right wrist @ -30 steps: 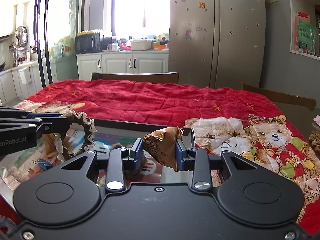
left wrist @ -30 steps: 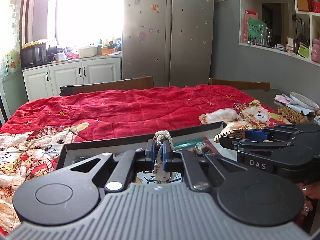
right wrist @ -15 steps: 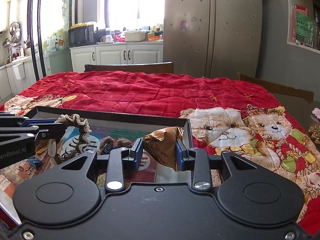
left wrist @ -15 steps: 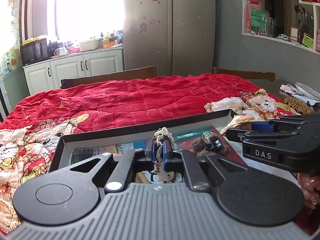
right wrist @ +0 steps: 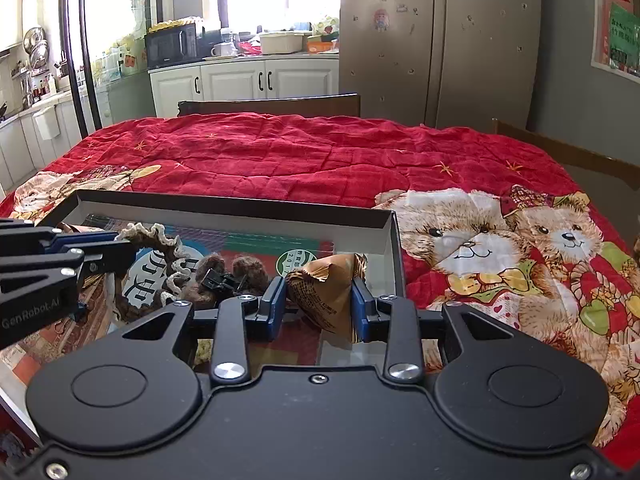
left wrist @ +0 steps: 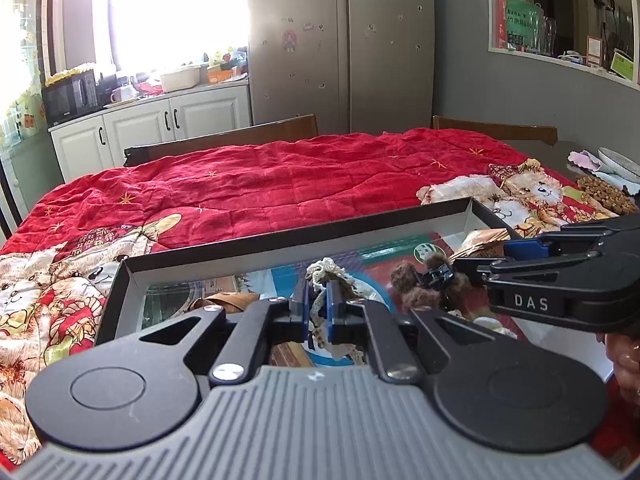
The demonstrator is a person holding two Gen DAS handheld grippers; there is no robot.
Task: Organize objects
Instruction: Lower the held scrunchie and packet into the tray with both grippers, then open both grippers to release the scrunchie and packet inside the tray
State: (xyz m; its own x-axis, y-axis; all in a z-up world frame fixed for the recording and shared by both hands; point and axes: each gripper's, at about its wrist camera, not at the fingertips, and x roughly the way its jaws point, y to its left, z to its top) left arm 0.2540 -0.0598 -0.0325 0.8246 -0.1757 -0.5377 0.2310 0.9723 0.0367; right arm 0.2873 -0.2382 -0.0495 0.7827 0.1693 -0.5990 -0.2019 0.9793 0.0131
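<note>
The box (right wrist: 390,236), a shallow dark-rimmed tray on the red quilt (right wrist: 304,156), is where things are being gathered. Both grippers hang over it with a load. The left gripper (left wrist: 319,312) has its jaws pinched narrow on a lace scrunchie (left wrist: 320,280), which pokes up between the blue pads and droops below them. The right gripper (right wrist: 319,308) has its jaws set wider, clamped on a brown packet (right wrist: 326,296) near the box's right wall; neither view settles whether the packet touches the floor of the box.

Already lying inside: a furry clip (right wrist: 224,274) near the middle, something tan and leathery (left wrist: 224,302) at the left end, and printed paper lining the bottom. So the task looks well along, with some things in the box and the last two carried above it. What seems left is to lower and let go of scrunchie and packet. Off the quilt's far right, a plate and some loose bits (left wrist: 604,194) sit on bare table; whether they belong to the job I cannot tell
</note>
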